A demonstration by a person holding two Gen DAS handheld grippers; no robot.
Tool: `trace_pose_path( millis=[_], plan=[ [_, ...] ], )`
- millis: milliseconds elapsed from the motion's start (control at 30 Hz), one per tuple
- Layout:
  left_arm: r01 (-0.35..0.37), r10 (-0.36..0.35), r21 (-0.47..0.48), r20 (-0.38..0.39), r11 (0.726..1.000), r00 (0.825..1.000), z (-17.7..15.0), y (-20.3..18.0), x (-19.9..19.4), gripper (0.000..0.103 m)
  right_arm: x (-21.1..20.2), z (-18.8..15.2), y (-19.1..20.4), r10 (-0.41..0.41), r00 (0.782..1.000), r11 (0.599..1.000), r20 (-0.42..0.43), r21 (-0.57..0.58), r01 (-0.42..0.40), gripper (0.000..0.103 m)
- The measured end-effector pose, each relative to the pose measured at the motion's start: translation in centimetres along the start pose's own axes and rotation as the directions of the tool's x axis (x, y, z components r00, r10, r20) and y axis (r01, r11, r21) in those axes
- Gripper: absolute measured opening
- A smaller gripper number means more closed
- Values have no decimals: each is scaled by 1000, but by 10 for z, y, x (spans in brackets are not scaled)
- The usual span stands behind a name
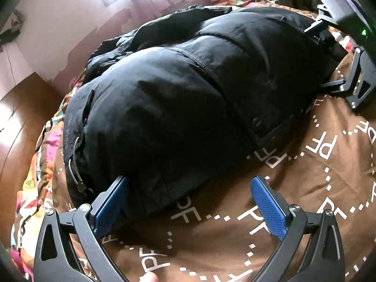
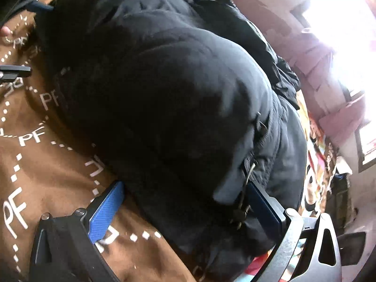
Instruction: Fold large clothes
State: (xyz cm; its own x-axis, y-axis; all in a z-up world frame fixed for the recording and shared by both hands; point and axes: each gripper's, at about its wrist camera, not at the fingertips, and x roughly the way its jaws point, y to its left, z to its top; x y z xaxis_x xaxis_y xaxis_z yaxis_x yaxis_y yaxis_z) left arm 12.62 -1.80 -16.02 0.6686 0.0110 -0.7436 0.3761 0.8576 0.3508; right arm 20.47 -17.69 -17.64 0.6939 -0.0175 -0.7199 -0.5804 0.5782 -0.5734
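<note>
Bedding: brown bedcover printed with white dotted circles and "PF" lettering [image 1: 293, 188], lying beneath both grippers; a multicoloured patterned quilt edge [image 1: 40, 164] shows to the left of the left gripper.
Garment: bulky black padded jacket [image 1: 178, 98], heaped on the brown bedcover directly ahead of both grippers, in thick rolled folds with a zip line across the top.
Left gripper: black frame with blue textured pads [image 1: 189, 199], jaws spread wide; the left pad touches the jacket's near edge, the right pad stands clear over the bedcover. Nothing is clamped.
Right gripper: same build [image 2: 185, 202], jaws spread wide around the jacket's near end; fabric bulges between the pads, touching both. Whether it presses in cannot be told.
Cord: grey elastic drawcord with black toggle [image 1: 78, 181], at the jacket hem just left of the left gripper's left pad.
</note>
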Motion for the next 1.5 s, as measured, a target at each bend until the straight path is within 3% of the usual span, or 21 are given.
trace_pose_path(
  millis=[133, 267, 433, 533, 633, 700, 733, 800, 1000, 1167, 1300, 1400, 1500],
  plan=[
    [13, -13, -8, -5, 1000, 1000, 0, 3, 4, 101, 8, 5, 7, -64, 998, 998, -14, -29, 64, 103],
    [17, -18, -13, -13, 1000, 1000, -1, 3, 7, 101, 10, 6, 12, -203, 978, 977, 41, -63, 205, 103],
    [22, -22, -21, -11, 1000, 1000, -3, 3, 6, 101, 22, 5, 17, -261, 961, 957, 94, -105, 270, 102],
    [22, -23, -14, -10, 1000, 1000, -3, 1, 5, 101, 32, 6, 10, -207, 976, 970, 72, -118, 215, 101],
    [18, -18, -8, -2, 1000, 1000, -5, -3, 4, 101, 33, 7, 5, -173, 982, 977, 76, -116, 181, 90],
    [13, -13, -3, 3, 1000, 1000, -4, -4, 3, 101, 28, 5, 4, -163, 982, 976, 99, -128, 175, 73],
    [12, -12, -1, 4, 1000, 1000, -4, -4, 4, 101, 25, 6, 4, -163, 980, 975, 111, -132, 177, 69],
    [5, -5, 0, 8, 1000, 1000, -5, -4, 3, 101, 20, 9, -3, -144, 982, 980, 126, -122, 160, 49],
    [-53, 52, 36, 23, 998, 998, -5, -9, 1, 101, 2, 34, -31, -12, 994, 1000, 112, -11, 13, 23],
    [-120, 111, 122, 73, 985, 991, -6, -23, -3, 101, -16, 58, -81, 198, 969, 964, 148, 153, -220, 21],
    [-210, 197, 165, 92, 964, 976, -5, -33, -1, 101, -30, 75, -102, 282, 943, 923, 176, 219, -317, 19],
    [-306, 290, 148, 118, 940, 950, -1, -30, 2, 101, -31, 84, -119, 342, 921, 882, 186, 275, -383, 17],
    [-347, 337, 129, 92, 929, 937, 4, -23, 12, 101, -36, 87, -130, 373, 904, 847, 210, 322, -424, 16]
  ],
)
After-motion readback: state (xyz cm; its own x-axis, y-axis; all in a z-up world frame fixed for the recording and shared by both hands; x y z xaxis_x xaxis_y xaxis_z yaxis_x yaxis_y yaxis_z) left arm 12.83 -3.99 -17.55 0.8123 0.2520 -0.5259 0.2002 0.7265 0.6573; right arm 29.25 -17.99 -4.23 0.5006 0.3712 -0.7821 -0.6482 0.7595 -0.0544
